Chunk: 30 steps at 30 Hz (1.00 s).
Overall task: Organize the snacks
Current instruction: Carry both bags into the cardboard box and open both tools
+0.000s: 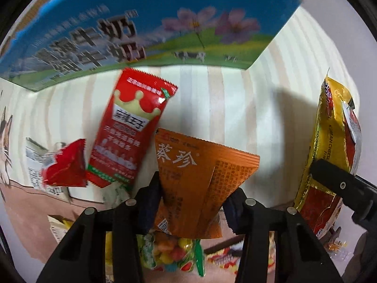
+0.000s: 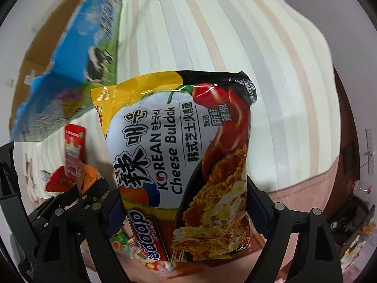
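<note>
My left gripper (image 1: 193,195) is shut on an orange snack packet (image 1: 200,176) and holds it up over the striped cloth. A red crown-print snack packet (image 1: 129,127) lies beyond it, beside a small red packet (image 1: 64,167). My right gripper (image 2: 186,202) is shut on a yellow Korean cheese noodle packet (image 2: 179,155), held upright. That noodle packet (image 1: 329,146) and the right gripper's arm show at the right of the left wrist view. The blue milk carton box (image 1: 146,28) stands behind, open-topped in the right wrist view (image 2: 66,66).
A striped cream cloth (image 2: 223,35) covers the surface, with a pink border (image 1: 35,200) at its near edge. A colourful candy bag (image 1: 169,254) and other snack packets (image 1: 226,259) lie below the left gripper. A white printed packet (image 1: 35,165) lies at left.
</note>
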Available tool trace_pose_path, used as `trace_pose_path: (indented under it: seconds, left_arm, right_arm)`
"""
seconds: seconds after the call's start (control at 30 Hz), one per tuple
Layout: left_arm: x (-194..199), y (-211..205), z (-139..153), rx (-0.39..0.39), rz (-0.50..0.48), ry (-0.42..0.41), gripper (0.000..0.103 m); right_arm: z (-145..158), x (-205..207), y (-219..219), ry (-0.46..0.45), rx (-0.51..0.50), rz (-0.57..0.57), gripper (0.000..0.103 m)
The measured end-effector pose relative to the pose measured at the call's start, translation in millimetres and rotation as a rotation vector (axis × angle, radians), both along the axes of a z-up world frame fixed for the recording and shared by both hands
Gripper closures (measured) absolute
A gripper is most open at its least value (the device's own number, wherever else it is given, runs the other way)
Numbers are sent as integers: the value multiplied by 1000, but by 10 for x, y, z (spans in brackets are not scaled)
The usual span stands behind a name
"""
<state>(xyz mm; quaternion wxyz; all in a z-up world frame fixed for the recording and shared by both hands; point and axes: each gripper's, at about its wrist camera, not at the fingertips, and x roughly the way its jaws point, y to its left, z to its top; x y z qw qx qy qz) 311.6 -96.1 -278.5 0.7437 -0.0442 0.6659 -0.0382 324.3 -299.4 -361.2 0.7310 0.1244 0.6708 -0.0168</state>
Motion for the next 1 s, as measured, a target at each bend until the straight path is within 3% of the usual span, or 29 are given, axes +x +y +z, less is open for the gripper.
trace_pose_path:
  seconds: [0.37,0.53,0.73,0.87,1.0]
  left_arm:
    - [-176,397,808,-74,-33,-148,60]
    - [-125,646,1471,-122,-12,-244,60]
    - [346,987,2060,-162,24,-305,60]
    - [845,1115,2106,-137,54,-294,60]
    - [1393,1230,1924,-138,85,-206,60]
  right_arm:
    - [-49,-121,101,-102,76,15,15]
    - [43,-39,131,-164,116,47,15]
    - [601,-202,256,-230,174,92,15]
    - [725,-177,193,-240,162,113,15]
    - [492,-83,229,-210,133,125,15]
